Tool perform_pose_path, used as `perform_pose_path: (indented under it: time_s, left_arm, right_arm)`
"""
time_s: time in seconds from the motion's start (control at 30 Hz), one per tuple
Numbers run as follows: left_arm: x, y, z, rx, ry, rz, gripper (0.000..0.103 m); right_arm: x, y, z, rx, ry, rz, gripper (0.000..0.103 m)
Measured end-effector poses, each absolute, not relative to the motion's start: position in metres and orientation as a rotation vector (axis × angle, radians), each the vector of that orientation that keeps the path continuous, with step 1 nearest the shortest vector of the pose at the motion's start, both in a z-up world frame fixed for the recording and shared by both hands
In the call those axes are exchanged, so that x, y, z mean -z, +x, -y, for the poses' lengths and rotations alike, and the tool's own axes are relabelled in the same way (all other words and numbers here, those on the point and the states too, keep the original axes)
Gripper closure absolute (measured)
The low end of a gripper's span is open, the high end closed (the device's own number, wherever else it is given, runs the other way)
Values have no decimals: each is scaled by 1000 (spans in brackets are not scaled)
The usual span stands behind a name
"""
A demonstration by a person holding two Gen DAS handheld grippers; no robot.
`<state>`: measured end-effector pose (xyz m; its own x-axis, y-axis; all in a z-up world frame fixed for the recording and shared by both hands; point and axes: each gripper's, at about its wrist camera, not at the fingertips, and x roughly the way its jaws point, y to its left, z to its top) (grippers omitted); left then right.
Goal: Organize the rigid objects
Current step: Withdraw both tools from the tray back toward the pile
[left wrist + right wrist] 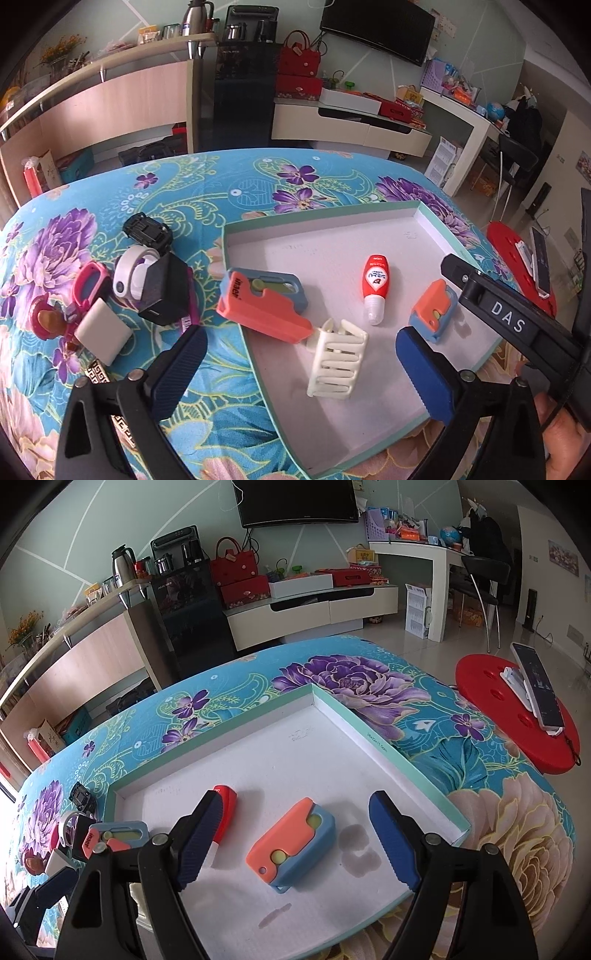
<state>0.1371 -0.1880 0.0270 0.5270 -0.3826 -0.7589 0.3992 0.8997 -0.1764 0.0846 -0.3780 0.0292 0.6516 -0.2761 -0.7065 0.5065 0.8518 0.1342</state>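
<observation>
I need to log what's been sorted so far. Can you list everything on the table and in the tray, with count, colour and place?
tray: 1, white inside, mint rim, on the floral tablecloth
small cutter: 1, orange and blue, in tray
large cutter: 1, orange and blue, lying across the tray's left rim
correction fluid bottle: 1, red and white, in tray
hair claw: 1, cream, in tray
black block: 1, on cloth left of tray
white square: 1, on cloth
pink toy: 1, on cloth
round white case: 1, on cloth
black clip: 1, on cloth
left gripper: open, empty
right gripper: open, above small cutter
</observation>
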Motion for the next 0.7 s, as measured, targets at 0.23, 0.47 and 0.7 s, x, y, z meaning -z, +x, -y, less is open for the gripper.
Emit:
perform_pose_path:
  time_s: [0.23, 0.47, 0.7]
  left_arm:
    - [-31, 152, 147, 294, -48, -872, 0]
    - [-34, 164, 98, 85, -99, -826, 0]
    - [-24, 172, 64, -29, -169, -861, 0]
  right_arm:
    - [-25, 88, 374, 439, 330, -755, 20]
    - [-22, 94, 362, 416, 300, -761, 4]
    - [-21, 98, 352, 406, 281, -768, 4]
